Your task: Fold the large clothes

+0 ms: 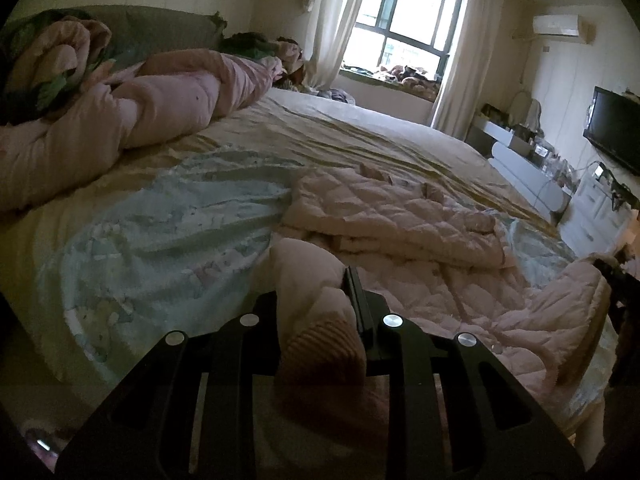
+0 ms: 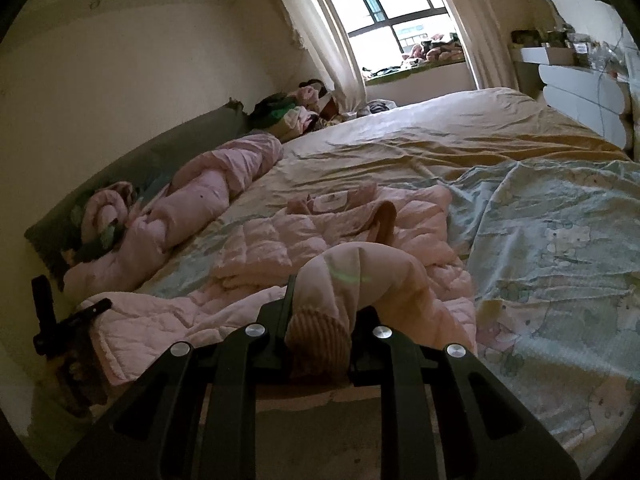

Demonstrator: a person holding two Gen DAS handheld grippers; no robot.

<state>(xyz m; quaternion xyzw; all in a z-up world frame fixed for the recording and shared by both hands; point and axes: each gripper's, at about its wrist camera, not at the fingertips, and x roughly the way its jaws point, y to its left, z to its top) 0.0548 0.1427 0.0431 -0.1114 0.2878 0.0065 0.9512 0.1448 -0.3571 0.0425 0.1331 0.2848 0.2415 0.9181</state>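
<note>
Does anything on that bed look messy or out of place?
Yes. A pink duvet lies twisted into a rope along the headboard side instead of spread flat. The pink quilted jacket is only half folded and rumpled, each ribbed cuff pinched in a gripper: left, right.

The left finger of the left gripper (image 1: 320,300) is hidden behind the jacket cuff (image 1: 324,344); the television (image 1: 616,128) is cut off by the frame edge.
</note>
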